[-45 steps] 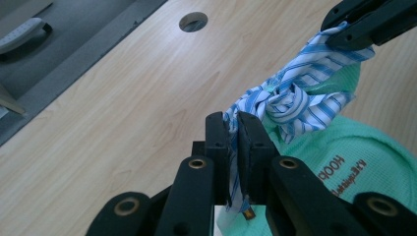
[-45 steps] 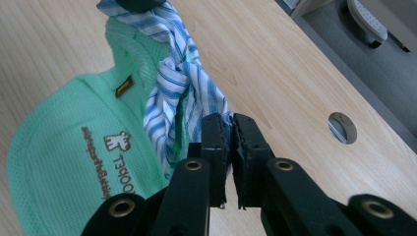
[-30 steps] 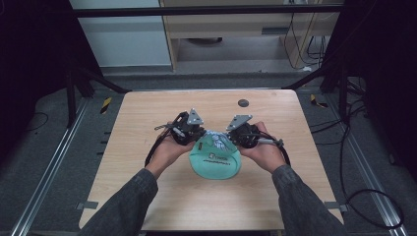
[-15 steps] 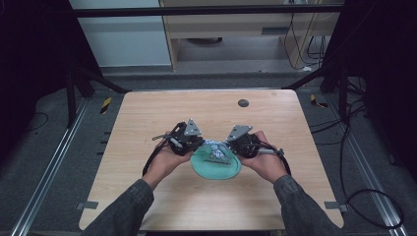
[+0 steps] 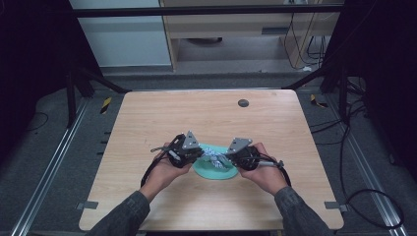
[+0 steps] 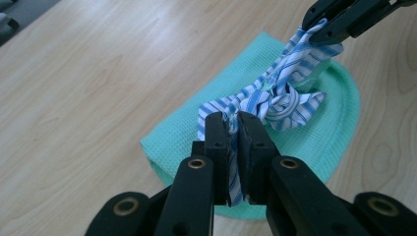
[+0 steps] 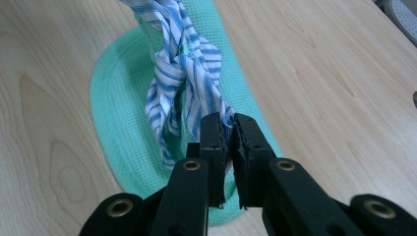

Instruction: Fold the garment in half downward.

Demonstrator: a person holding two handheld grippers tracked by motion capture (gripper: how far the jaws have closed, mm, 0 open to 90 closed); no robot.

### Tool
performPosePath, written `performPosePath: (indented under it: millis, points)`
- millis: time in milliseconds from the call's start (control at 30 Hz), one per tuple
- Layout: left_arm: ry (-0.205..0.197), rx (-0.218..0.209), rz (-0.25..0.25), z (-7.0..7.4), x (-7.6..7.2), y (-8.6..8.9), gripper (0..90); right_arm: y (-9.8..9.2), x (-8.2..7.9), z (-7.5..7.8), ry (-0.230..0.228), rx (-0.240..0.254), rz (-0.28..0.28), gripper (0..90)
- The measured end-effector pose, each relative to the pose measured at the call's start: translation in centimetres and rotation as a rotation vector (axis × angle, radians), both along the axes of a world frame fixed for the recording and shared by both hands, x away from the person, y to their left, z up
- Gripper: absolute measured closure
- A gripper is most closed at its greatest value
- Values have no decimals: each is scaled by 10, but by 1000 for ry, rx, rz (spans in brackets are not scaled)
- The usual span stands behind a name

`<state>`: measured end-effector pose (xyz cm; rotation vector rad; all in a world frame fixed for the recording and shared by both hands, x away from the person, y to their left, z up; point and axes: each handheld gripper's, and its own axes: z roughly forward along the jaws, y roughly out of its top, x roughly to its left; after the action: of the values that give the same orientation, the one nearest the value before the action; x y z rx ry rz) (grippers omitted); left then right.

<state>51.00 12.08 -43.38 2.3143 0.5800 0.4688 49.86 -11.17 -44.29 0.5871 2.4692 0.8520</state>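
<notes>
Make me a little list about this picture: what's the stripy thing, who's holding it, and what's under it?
Stripy thing: blue and white striped cloth, twisted and knotted in the middle
Left gripper: fingers shut on one end of the cloth
Right gripper: fingers shut on the other end
Underneath: a green mat with a rounded edge, lying on the table
Table: light wood, with a small dark round spot near the far edge
</notes>
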Motion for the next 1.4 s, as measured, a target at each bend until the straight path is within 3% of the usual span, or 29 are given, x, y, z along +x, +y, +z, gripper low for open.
performPosePath:
  millis: [200, 700, 1033, 1400]
  points:
    - [22, -33, 5, -5, -5, 4, 834, -2, -5, -4, 9, -1, 8, 829]
    - [49, -50, 13, -19, -18, 7, 834, -5, -14, -11, 26, -32, 27, 830]
    - [58, -68, 5, -20, -28, 7, 834, -7, -19, -13, 37, -26, 25, 830]
    - [77, -84, 10, -32, -34, 9, 834, -7, -27, -19, 56, -27, 44, 850]
